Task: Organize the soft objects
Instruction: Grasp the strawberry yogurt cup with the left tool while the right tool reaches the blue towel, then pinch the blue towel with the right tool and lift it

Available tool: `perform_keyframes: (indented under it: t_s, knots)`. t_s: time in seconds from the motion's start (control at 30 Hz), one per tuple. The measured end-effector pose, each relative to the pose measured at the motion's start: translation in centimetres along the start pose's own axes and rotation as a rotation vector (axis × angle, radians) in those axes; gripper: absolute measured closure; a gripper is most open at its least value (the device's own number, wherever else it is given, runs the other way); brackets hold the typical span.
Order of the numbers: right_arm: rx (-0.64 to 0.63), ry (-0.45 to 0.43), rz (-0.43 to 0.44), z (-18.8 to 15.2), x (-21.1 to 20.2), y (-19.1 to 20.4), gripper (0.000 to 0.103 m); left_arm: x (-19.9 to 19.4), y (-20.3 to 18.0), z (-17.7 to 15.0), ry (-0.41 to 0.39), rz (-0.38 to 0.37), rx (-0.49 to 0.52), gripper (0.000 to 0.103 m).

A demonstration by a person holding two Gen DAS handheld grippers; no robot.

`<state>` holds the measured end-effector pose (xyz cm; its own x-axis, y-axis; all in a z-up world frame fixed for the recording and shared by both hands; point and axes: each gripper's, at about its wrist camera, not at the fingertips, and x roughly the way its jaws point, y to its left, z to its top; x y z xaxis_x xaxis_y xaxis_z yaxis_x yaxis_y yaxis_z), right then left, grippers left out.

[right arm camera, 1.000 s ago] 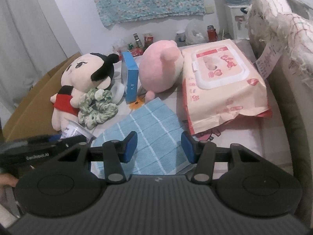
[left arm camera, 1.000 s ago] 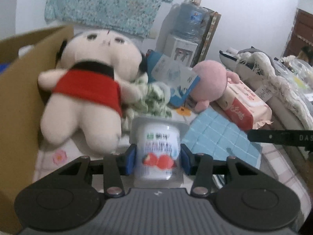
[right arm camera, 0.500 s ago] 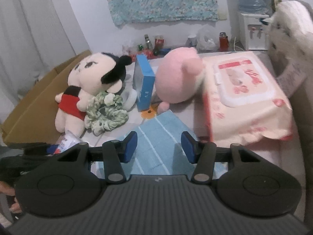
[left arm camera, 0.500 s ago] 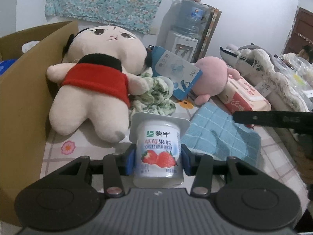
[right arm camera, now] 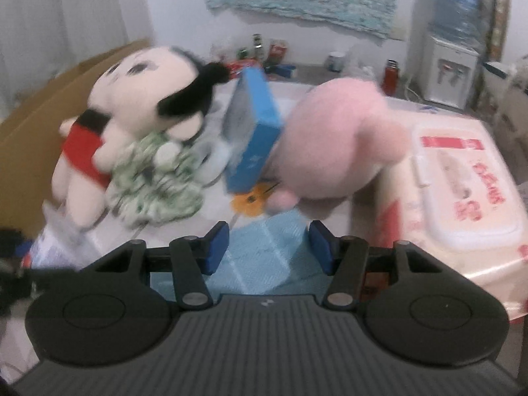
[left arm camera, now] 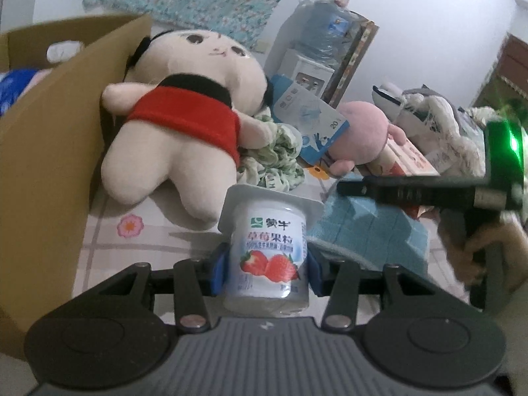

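My left gripper (left arm camera: 265, 270) is shut on a strawberry yogurt cup (left arm camera: 269, 250), held above the table in front of a cream doll in a red top (left arm camera: 178, 122). A green scrunchie (left arm camera: 274, 155), a pink plush (left arm camera: 359, 135) and a blue towel (left arm camera: 373, 231) lie beyond. My right gripper (right arm camera: 269, 247) is open and empty above the blue towel (right arm camera: 264, 264), facing the pink plush (right arm camera: 336, 145), the doll (right arm camera: 132, 105) and the scrunchie (right arm camera: 155, 184). The right gripper also shows at the right of the left wrist view (left arm camera: 429, 194).
A cardboard box (left arm camera: 49, 151) stands on the left with items inside. A blue carton (right arm camera: 254, 138) stands between doll and pink plush. A wet-wipes pack (right arm camera: 462, 191) lies on the right. A water dispenser (right arm camera: 448, 46) stands behind.
My left gripper has drawn back and turned left with the yogurt cup. My right gripper has moved forward over the towel toward the pink plush; its view is blurred.
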<state>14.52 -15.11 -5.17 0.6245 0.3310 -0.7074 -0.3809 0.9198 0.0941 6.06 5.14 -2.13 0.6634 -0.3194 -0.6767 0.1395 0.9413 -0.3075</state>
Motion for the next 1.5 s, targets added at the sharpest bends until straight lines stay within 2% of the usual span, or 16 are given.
perform_keyframes:
  t_s: [0.1,0.23,0.27,0.33,0.4,0.47,0.57,0.6,0.77,0.87,0.97,1.13,1.23,1.3,1.4,1.5]
  knots:
    - [0.022,-0.020,-0.014,-0.5,0.0,0.4,0.057,0.0,0.0,0.1,0.004,0.004,-0.012,0.054]
    - [0.149,-0.014,0.021,-0.8,-0.7,-1.2,0.080,-0.1,-0.1,0.1,0.000,0.009,-0.013,0.054]
    - [0.164,-0.009,0.039,-1.0,-0.9,-1.4,0.082,0.0,-0.1,0.0,-0.001,0.011,-0.011,0.054]
    - [0.253,0.003,0.126,-1.8,-1.1,-2.4,0.096,0.0,-0.3,0.0,-0.004,0.016,-0.001,0.054]
    - [0.398,-0.002,0.170,-3.0,-1.5,-3.5,0.099,0.1,-0.5,0.0,-0.005,0.022,0.009,0.054]
    - [0.479,-0.021,0.148,-4.0,-2.2,-3.5,0.100,0.2,-0.9,-0.1,-0.011,0.038,0.032,0.055]
    - [0.489,-0.079,0.043,-5.5,-4.0,-2.1,0.100,0.1,-1.5,-0.4,-0.021,0.067,0.081,0.055]
    - [0.497,-0.104,0.038,-6.0,-4.7,-1.9,0.100,-0.1,-1.7,-0.6,-0.028,0.081,0.097,0.055]
    - [0.545,-0.275,0.086,-8.0,-9.7,-1.6,0.100,-1.1,-1.9,-1.2,-0.040,0.123,0.127,0.055]
    - [0.508,-0.341,0.113,-7.9,-12.9,-1.5,0.100,-2.2,-2.0,-1.3,-0.048,0.130,0.126,0.055]
    - [0.469,-0.337,0.057,-7.4,-14.8,-1.4,0.100,-3.8,-2.3,-1.2,-0.074,0.125,0.119,0.055]
    - [0.479,-0.358,0.070,-8.1,-16.2,-1.8,0.100,-5.8,-3.3,-0.9,-0.123,0.125,0.123,0.055]
    - [0.466,-0.320,0.058,-8.4,-16.3,-1.8,0.099,-6.8,-4.0,-0.8,-0.145,0.127,0.152,0.055]
    - [0.445,-0.297,0.050,-8.8,-16.0,-2.1,0.098,-7.0,-4.1,-0.7,-0.138,0.119,0.156,0.055]
    - [0.406,-0.285,-0.023,-9.3,-15.5,-2.4,0.095,-7.0,-4.2,-0.7,-0.126,0.093,0.152,0.055]
    - [0.416,-0.272,-0.053,-9.9,-14.7,-3.6,0.090,-6.5,-4.2,-1.0,-0.125,0.109,0.168,0.055]
